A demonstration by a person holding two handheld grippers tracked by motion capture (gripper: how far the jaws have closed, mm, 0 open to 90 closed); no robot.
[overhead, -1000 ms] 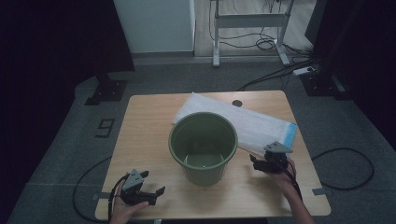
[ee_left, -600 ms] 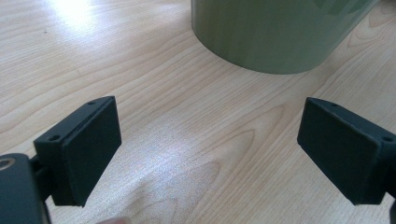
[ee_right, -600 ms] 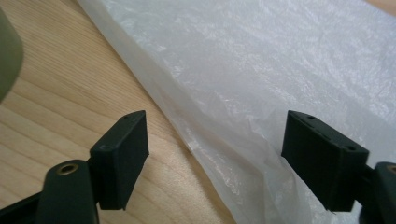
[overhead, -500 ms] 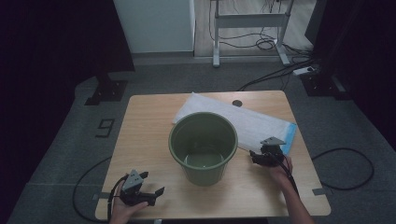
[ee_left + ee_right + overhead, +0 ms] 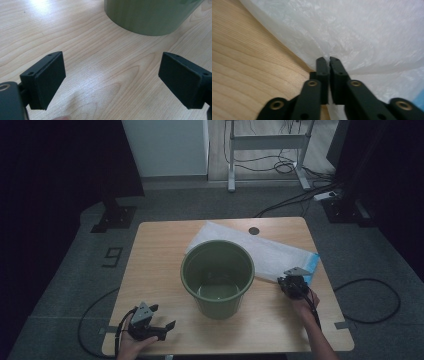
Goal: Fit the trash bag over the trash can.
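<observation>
- Waiting at 7 o'clock on the table (image 5: 160,255), nearest the person: left gripper (image 5: 162,316), jaws spread wide with bare wood between them, clamped on nothing. Aimed toward the green bucket (image 5: 220,307), probably kept ready to steady it or to take a second hold.
- Seen along the left gripper (image 5: 112,75) in its own view: the bucket's wall (image 5: 147,17) ahead at 1 o'clock, well apart from both pads, so no contact there yet.
- Pinching at 4 o'clock of the table, just beside the bucket: right gripper (image 5: 290,279), jaws just closed together on the near edge of the white bag (image 5: 280,252). A grip on the edge rather than the middle, likely because the thin film lies flat and offers only its border to catch.
- Shown close in the right gripper view: right gripper (image 5: 329,60) with pads pressed together, a fold of the crinkled bag (image 5: 362,30) caught at the tips, wood of the table (image 5: 242,62) to 9 o'clock.
- Standing upright and open-mouthed at the table's centre: the bucket, empty, apparently set there to receive the bag as a liner.
- Lying flat from 12 to 3 o'clock, partly behind the bucket: the bag, blue-trimmed at its 3 o'clock end, not yet lifted off the wood as far as can be judged.
</observation>
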